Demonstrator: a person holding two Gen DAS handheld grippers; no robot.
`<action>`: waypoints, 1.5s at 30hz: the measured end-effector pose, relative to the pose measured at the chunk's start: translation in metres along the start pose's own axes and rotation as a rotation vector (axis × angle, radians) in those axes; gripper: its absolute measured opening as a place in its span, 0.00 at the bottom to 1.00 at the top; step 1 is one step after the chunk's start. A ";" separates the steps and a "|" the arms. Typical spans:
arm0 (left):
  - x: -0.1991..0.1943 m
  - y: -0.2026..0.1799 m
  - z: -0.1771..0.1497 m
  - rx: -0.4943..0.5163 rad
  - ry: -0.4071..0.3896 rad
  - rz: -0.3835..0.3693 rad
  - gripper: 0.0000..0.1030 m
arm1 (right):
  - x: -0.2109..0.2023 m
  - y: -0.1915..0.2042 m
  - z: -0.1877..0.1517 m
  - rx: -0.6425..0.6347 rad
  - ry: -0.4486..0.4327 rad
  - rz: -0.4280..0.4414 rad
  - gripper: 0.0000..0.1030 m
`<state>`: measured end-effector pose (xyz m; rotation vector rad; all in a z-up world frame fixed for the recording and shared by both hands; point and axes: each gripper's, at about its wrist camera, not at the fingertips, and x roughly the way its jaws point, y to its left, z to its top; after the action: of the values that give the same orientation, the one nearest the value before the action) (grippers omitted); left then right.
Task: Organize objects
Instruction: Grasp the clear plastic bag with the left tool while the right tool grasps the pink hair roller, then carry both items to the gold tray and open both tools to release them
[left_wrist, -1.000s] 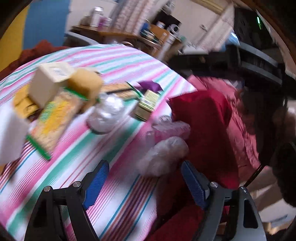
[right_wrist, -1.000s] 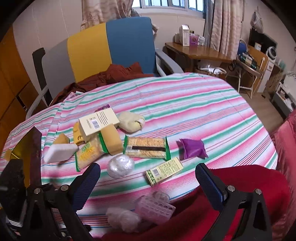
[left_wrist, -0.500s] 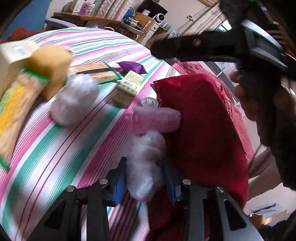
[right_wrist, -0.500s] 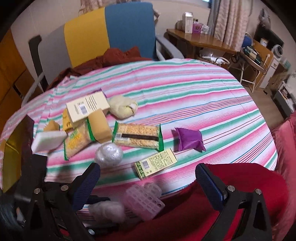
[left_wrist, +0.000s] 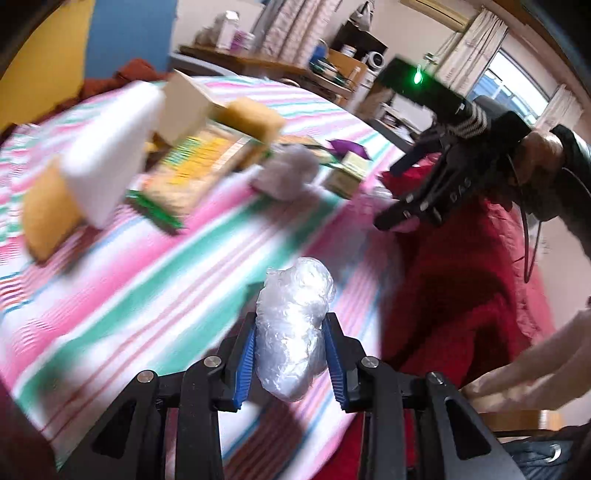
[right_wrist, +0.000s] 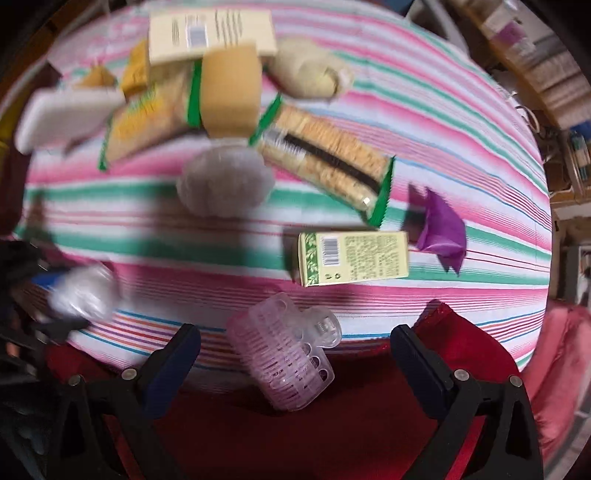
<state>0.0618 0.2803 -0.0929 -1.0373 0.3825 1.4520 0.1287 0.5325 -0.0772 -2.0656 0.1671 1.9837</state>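
box (right_wrist: 354, 258) left of pouch (right_wrist: 441, 230) — probably touching

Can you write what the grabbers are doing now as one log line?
left gripper: shut on plastic wrap ball | right gripper: open above pink hair roller

A lived-in home room: round table under a striped tablecloth (right_wrist: 424, 122), curtained window (left_wrist: 491, 79), cluttered wooden side desk (left_wrist: 258, 66), and a blue-and-yellow chair back (left_wrist: 122, 33).

A: Where is there room to pass?
B: The striped tablecloth (right_wrist: 424, 122) lies bare toward the upper right.
A: And the upper left?
B: Crowded: cream box (right_wrist: 212, 31), sponge (right_wrist: 229, 92), cracker packs (right_wrist: 325, 155).
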 end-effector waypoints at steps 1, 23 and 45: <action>-0.001 0.004 0.001 -0.005 -0.006 0.016 0.33 | 0.007 0.003 0.001 -0.017 0.028 -0.011 1.00; -0.043 0.001 0.001 -0.078 -0.141 0.098 0.30 | -0.017 0.044 -0.049 -0.053 -0.149 0.048 0.67; -0.233 0.111 -0.097 -0.595 -0.445 0.570 0.31 | -0.145 0.220 0.051 -0.240 -0.631 0.443 0.67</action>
<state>-0.0410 0.0402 -0.0036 -1.0621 -0.1081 2.3434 0.0122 0.3206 0.0407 -1.4968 0.2824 2.9478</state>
